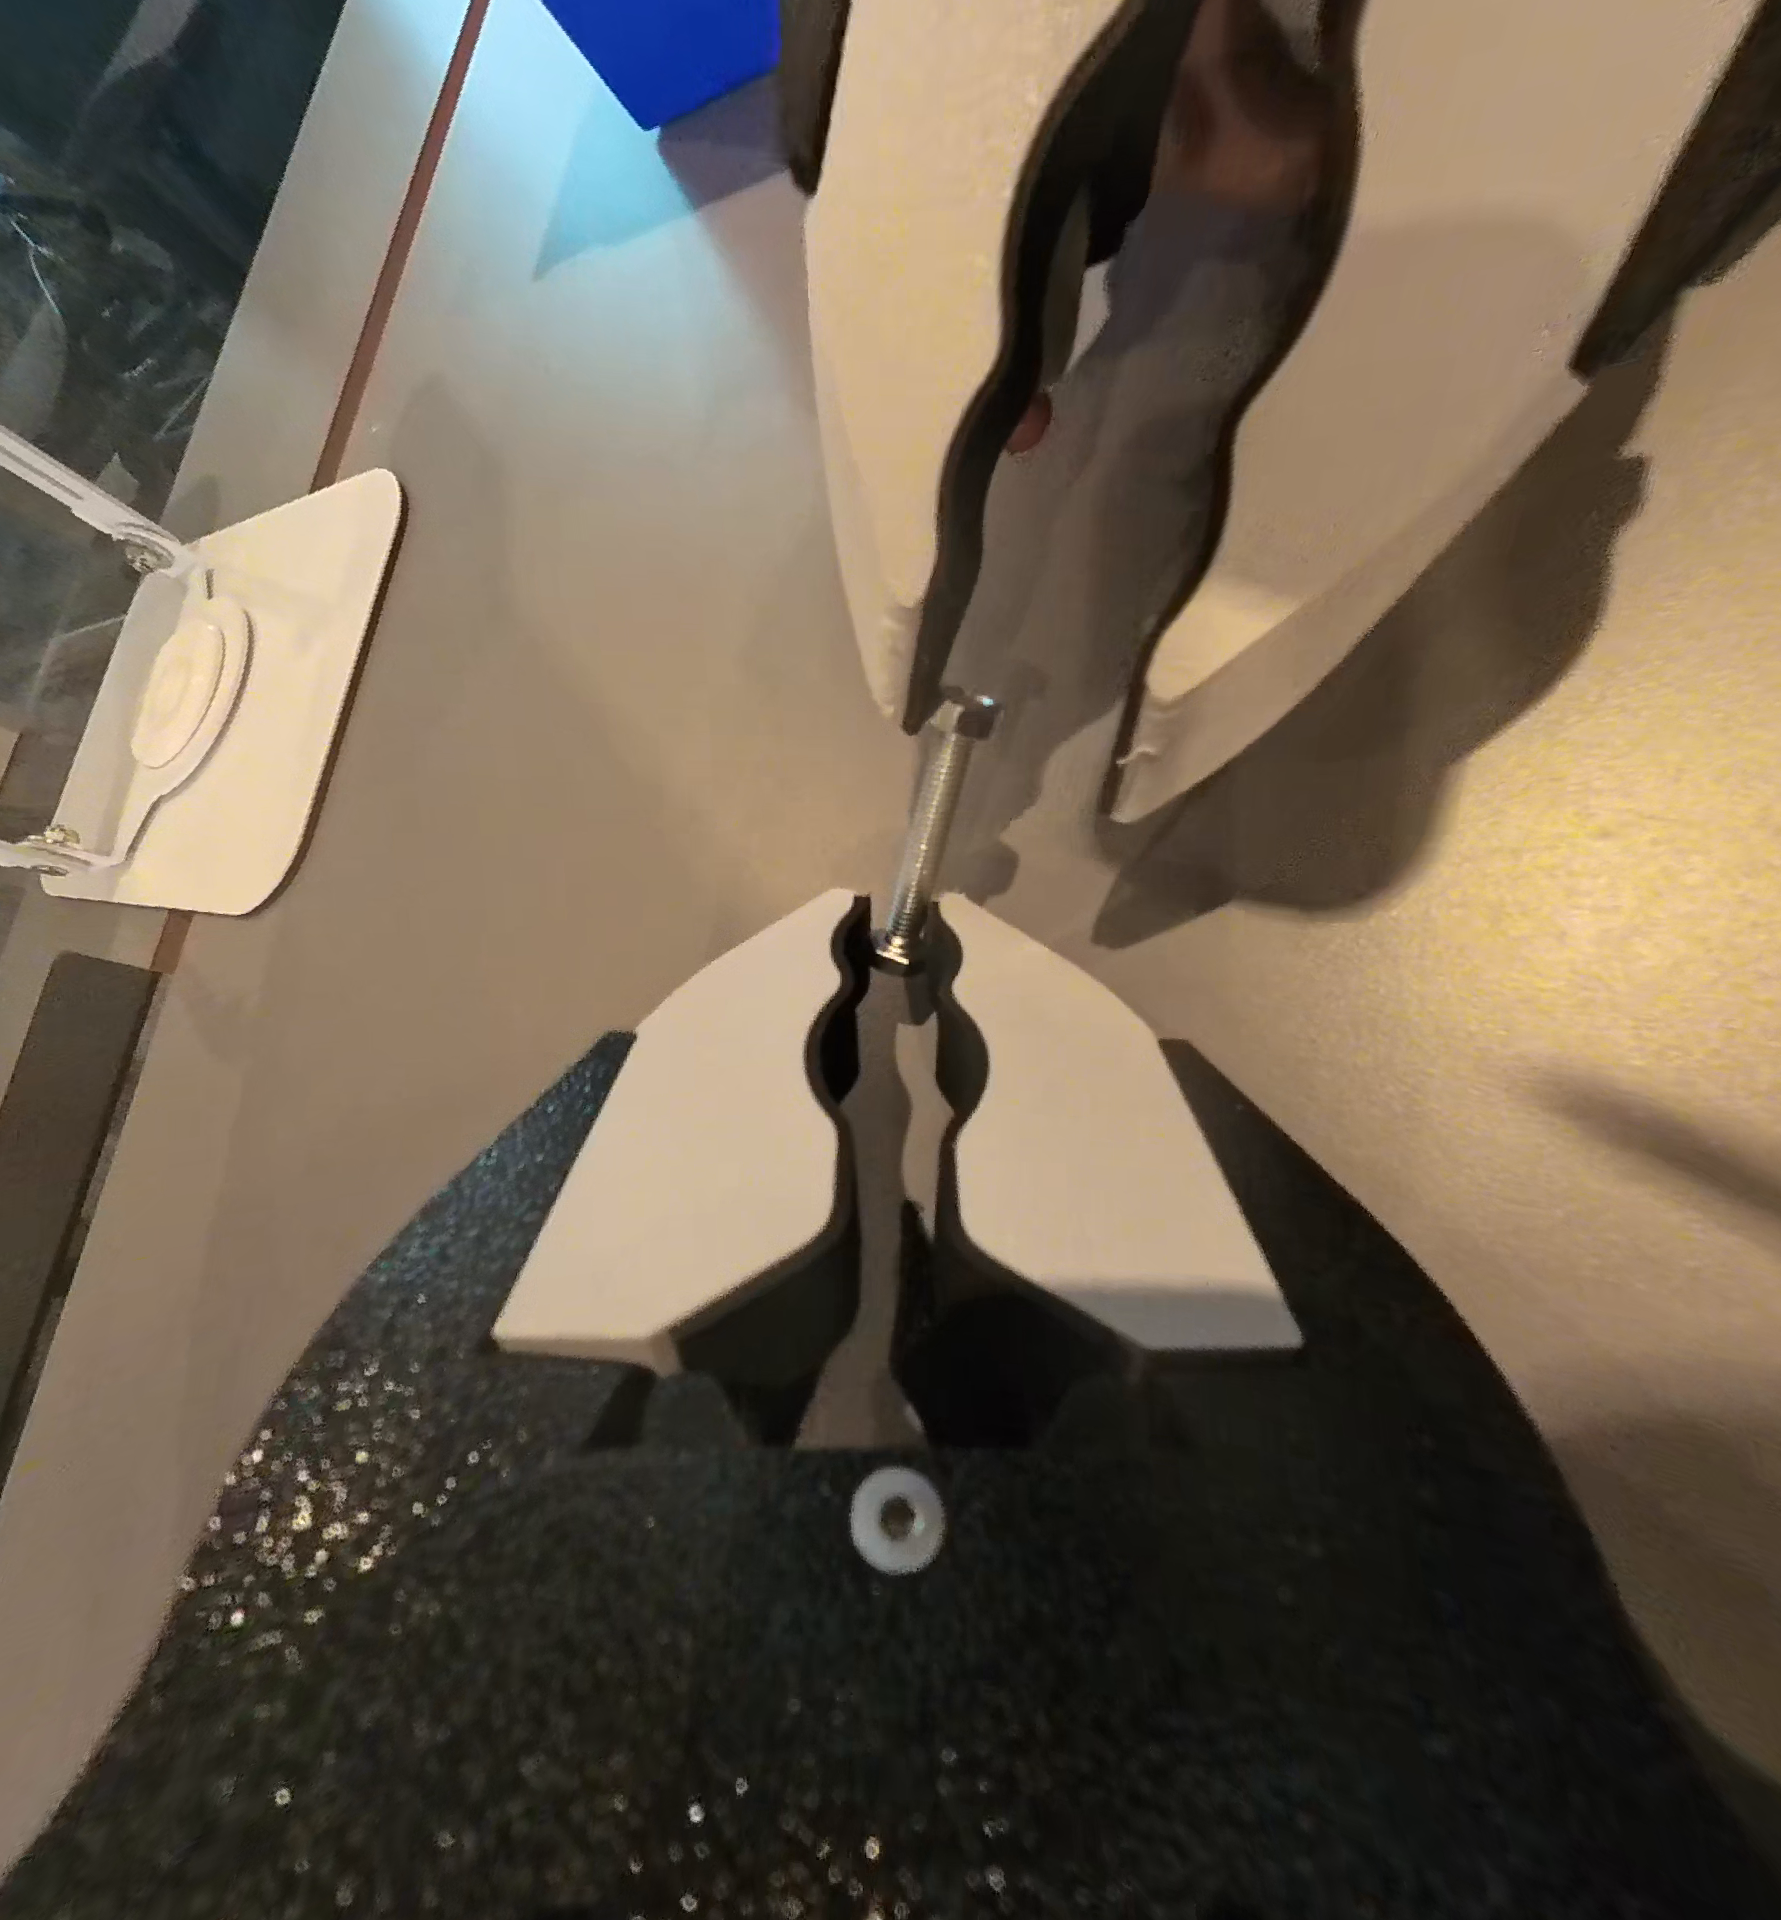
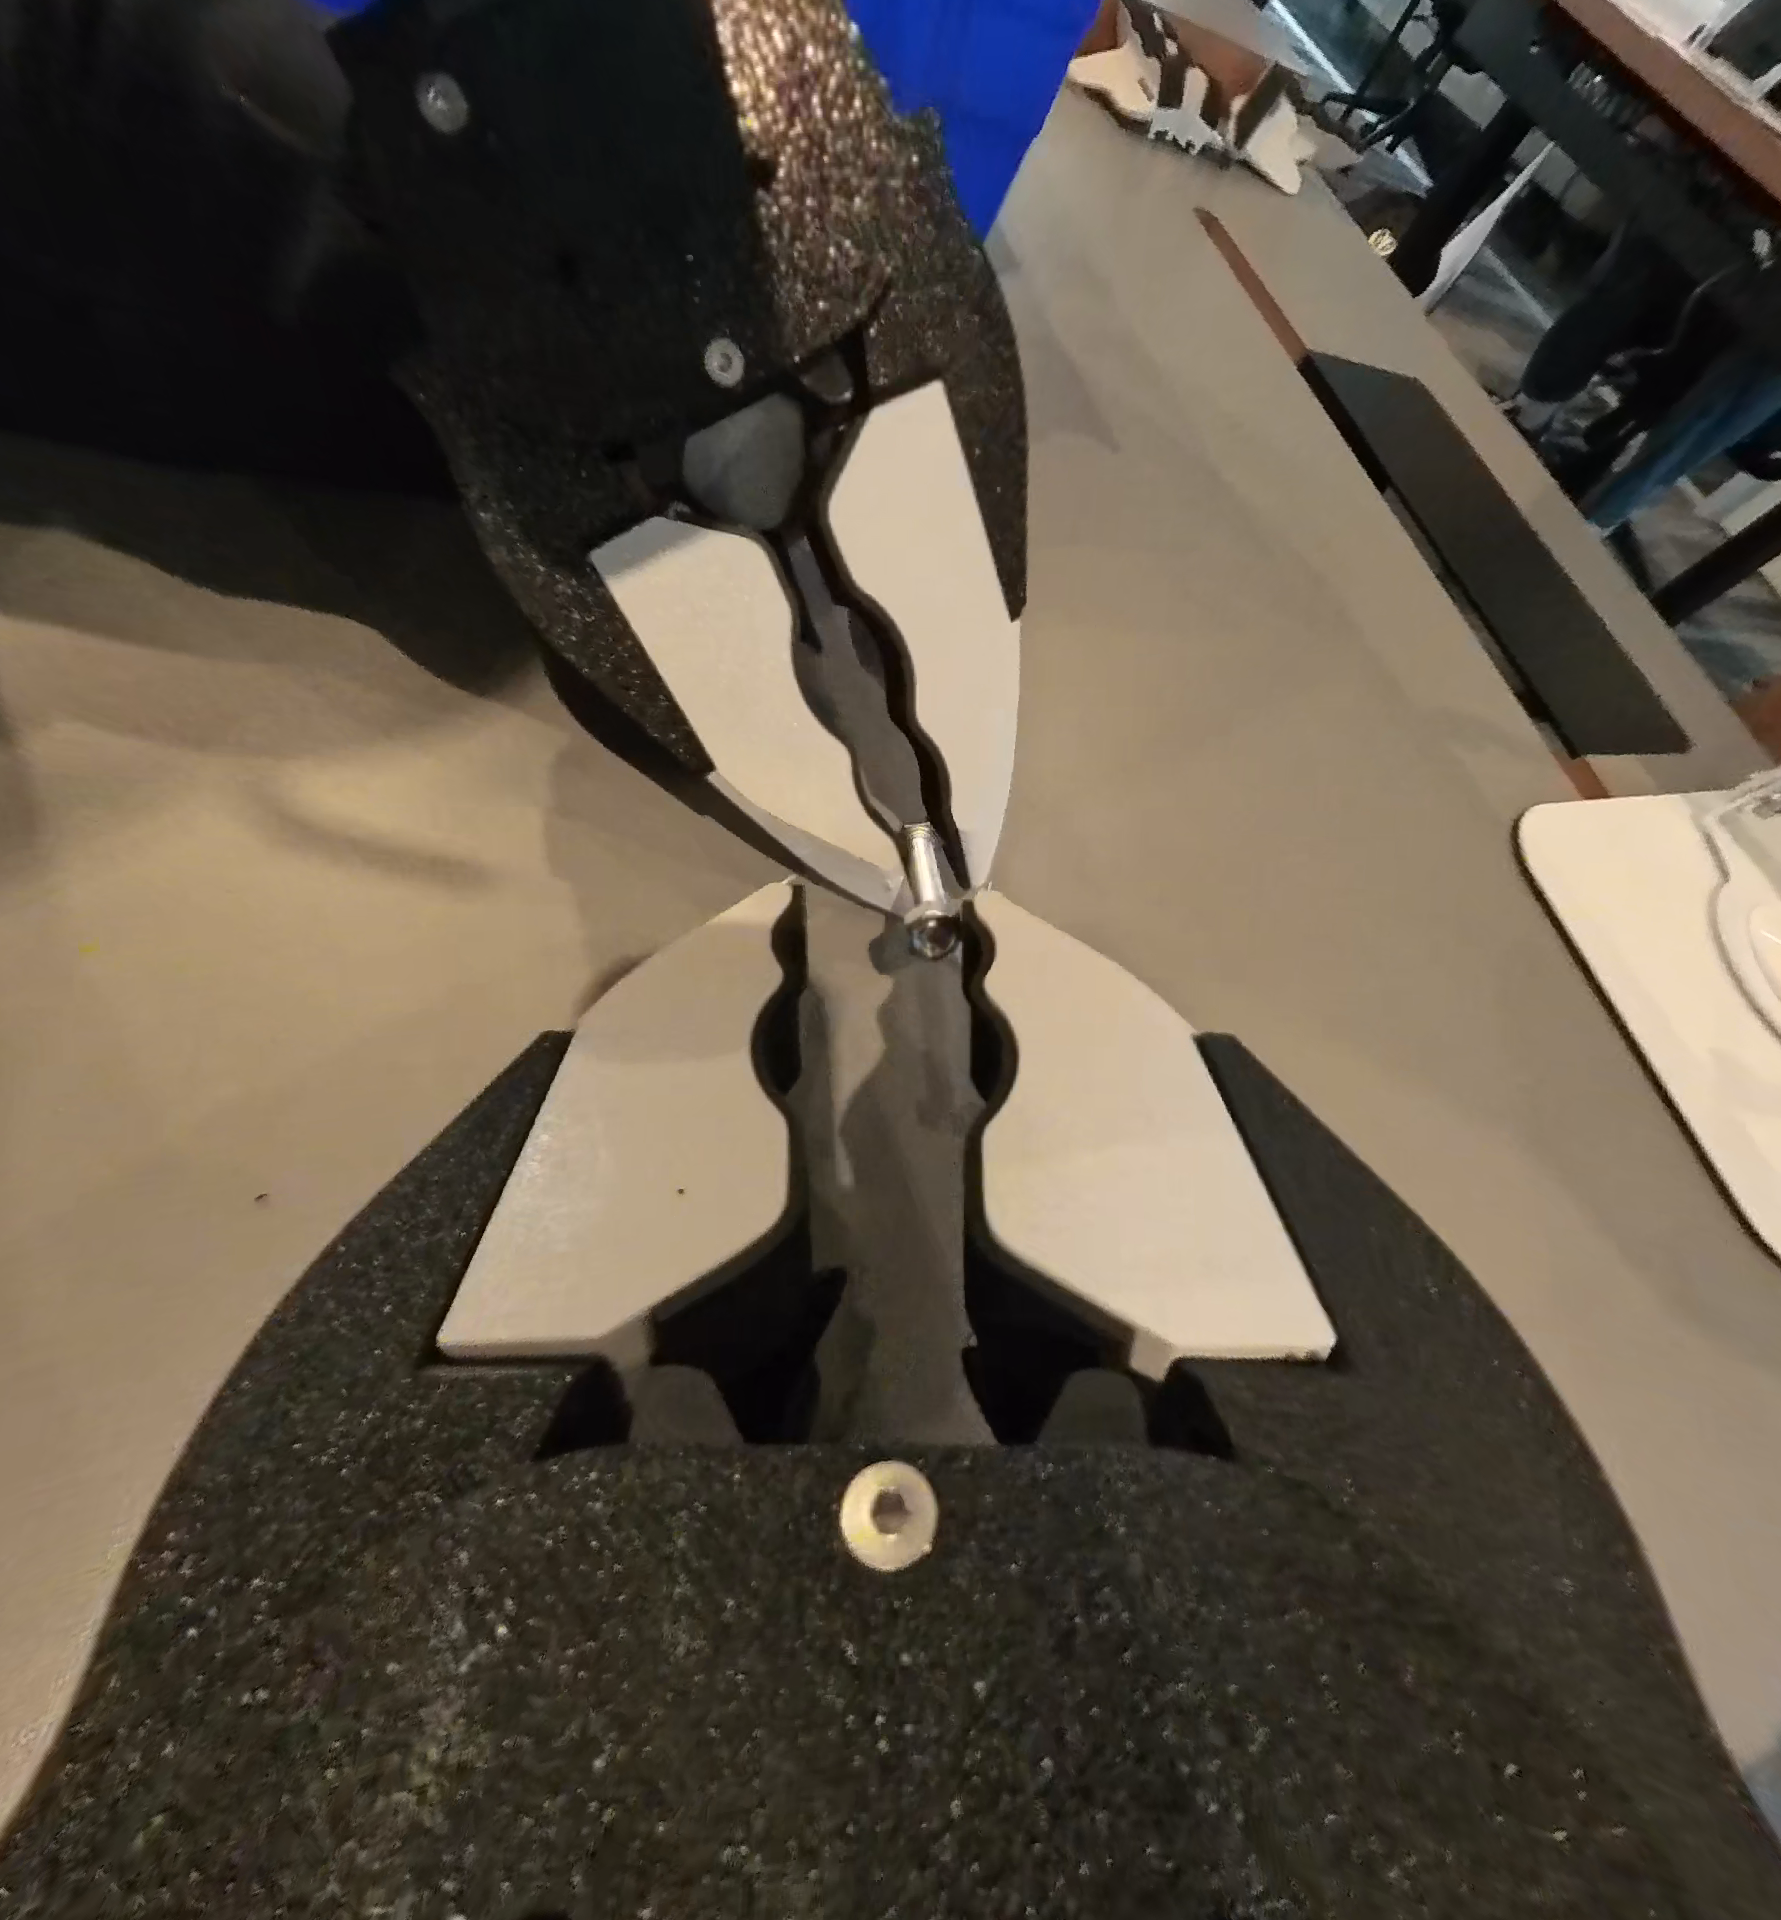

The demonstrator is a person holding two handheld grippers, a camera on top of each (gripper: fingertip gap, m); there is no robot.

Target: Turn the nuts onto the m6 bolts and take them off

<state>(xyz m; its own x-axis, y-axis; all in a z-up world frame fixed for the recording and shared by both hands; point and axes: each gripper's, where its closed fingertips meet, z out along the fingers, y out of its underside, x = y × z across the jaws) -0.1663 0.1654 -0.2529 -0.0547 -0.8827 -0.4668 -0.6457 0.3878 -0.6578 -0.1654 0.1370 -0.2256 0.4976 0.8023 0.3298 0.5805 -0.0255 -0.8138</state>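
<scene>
The bolt (image 1: 925, 831) is held above the grey table (image 1: 574, 644), spanning both grippers. The left gripper (image 1: 901, 951) is closed on the nut (image 1: 898, 954) at its threaded end; the right gripper (image 2: 933, 935) is clamped on its head (image 2: 930, 938)

A lab or workshop: a long grey bench (image 2: 1229, 727), a white clamp-on mount plate (image 1: 242, 707), dark desk frames (image 2: 1551, 135) beyond.

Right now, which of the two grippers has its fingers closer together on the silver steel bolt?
The left gripper: it pinches the threaded end of the silver steel bolt, while the right gripper stands wider at the hex head.
</scene>
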